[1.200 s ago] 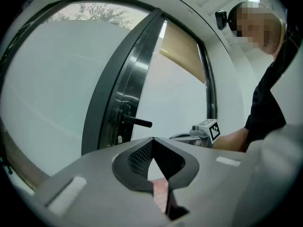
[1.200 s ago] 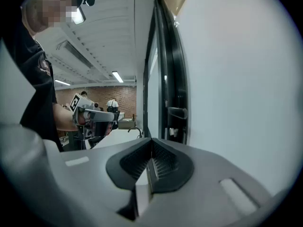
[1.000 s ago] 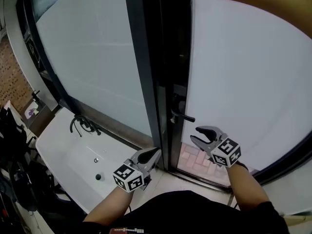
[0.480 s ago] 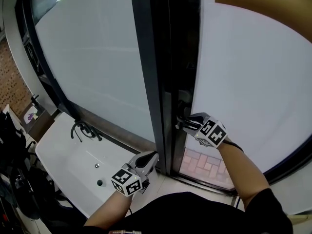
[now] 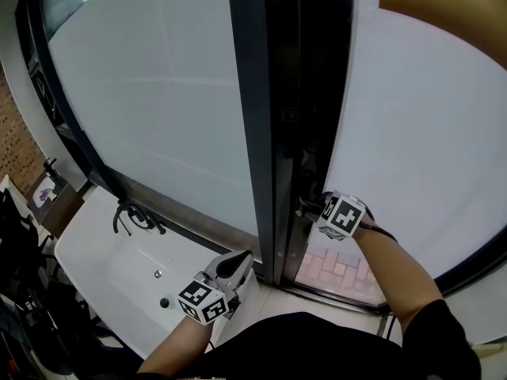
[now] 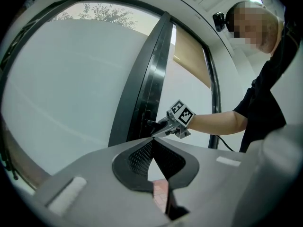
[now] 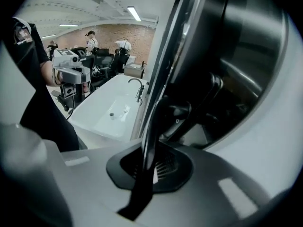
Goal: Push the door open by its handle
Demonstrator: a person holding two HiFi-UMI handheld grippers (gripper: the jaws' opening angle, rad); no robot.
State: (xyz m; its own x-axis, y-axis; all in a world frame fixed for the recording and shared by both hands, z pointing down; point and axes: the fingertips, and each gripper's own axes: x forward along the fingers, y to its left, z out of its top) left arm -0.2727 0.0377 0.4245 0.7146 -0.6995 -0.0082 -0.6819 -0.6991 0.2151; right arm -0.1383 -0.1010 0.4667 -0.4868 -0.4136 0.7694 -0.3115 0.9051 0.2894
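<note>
The door has a black frame (image 5: pixel 261 133) and a frosted white panel (image 5: pixel 412 133). Its black lever handle (image 5: pixel 305 210) sits on the dark door edge. My right gripper (image 5: pixel 311 210) is at the handle with its jaws closing. In the right gripper view the handle (image 7: pixel 150 136) runs straight between the pads of the right gripper (image 7: pixel 152 167), and they press on it. My left gripper (image 5: pixel 235 264) hangs low beside the frame, shut and empty. The left gripper view shows its tips (image 6: pixel 152 138) meeting, with the right gripper (image 6: pixel 161 126) on the handle (image 6: pixel 150 124) beyond.
A white basin (image 5: pixel 119 267) with a black tap (image 5: pixel 131 212) stands at the lower left under the frosted window. Brick paving (image 5: pixel 333 264) shows through the gap at the door's foot. Behind me are people and dark chairs (image 7: pixel 106 51).
My right gripper rose from below the handle up to it and went from wide open to closed round it. The left gripper stayed low by the frame.
</note>
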